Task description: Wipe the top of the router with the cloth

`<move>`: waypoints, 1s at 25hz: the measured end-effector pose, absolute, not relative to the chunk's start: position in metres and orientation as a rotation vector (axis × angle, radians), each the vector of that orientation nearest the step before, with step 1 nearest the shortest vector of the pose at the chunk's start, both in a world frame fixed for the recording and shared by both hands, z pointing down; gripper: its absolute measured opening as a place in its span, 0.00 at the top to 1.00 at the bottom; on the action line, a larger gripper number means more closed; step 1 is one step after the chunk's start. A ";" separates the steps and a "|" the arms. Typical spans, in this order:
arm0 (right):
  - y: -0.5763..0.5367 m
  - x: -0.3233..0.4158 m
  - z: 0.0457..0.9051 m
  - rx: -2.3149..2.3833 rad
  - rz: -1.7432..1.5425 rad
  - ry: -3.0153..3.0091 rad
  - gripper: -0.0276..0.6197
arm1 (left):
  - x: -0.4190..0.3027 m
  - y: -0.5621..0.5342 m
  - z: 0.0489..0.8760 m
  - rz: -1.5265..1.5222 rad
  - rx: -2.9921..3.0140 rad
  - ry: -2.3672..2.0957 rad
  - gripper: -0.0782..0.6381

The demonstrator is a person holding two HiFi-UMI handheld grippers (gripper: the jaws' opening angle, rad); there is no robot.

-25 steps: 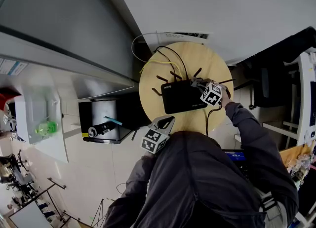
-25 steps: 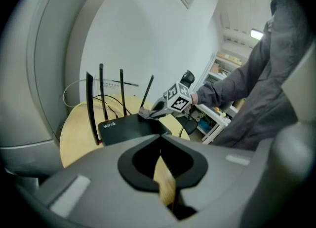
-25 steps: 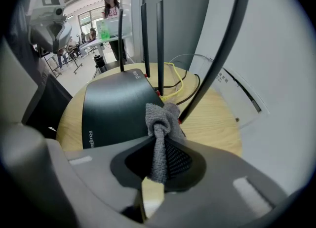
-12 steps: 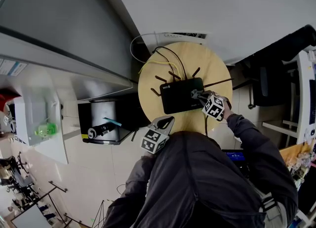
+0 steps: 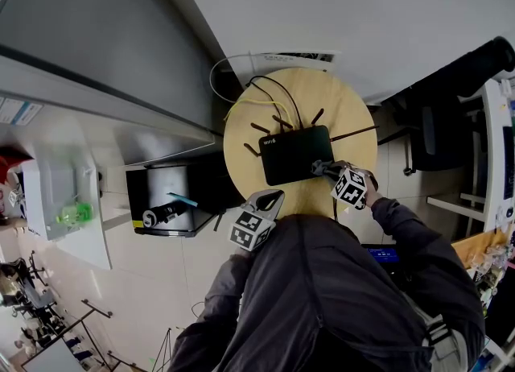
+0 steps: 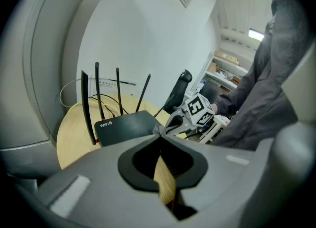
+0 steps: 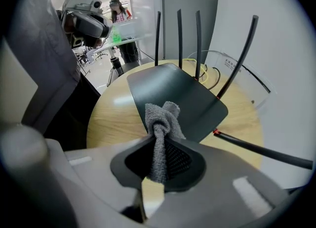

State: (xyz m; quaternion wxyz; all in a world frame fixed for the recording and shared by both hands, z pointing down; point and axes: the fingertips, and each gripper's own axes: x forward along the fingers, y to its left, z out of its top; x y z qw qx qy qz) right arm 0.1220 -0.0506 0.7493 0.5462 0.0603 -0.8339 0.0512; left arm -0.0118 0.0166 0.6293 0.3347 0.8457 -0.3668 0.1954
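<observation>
The right gripper (image 7: 159, 140), clenched on a bunched cloth (image 7: 162, 117), holds it against the near edge of the router (image 5: 296, 153) at the centre of the surface (image 5: 245, 141) for wiping, while the left gripper (image 5: 271, 199) waits closed and empty.

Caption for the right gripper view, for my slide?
Right gripper, jaws shut on grey cloth, at near edge of black router.
</observation>
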 end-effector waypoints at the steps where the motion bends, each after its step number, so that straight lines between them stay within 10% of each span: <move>1: -0.050 0.122 0.749 0.145 0.123 -1.977 0.90 | -0.012 0.017 0.629 0.511 2.209 -0.956 0.89; 25: 0.035 -0.031 0.740 0.116 0.388 -2.159 0.90 | -0.051 0.042 0.629 0.533 2.220 -0.918 0.89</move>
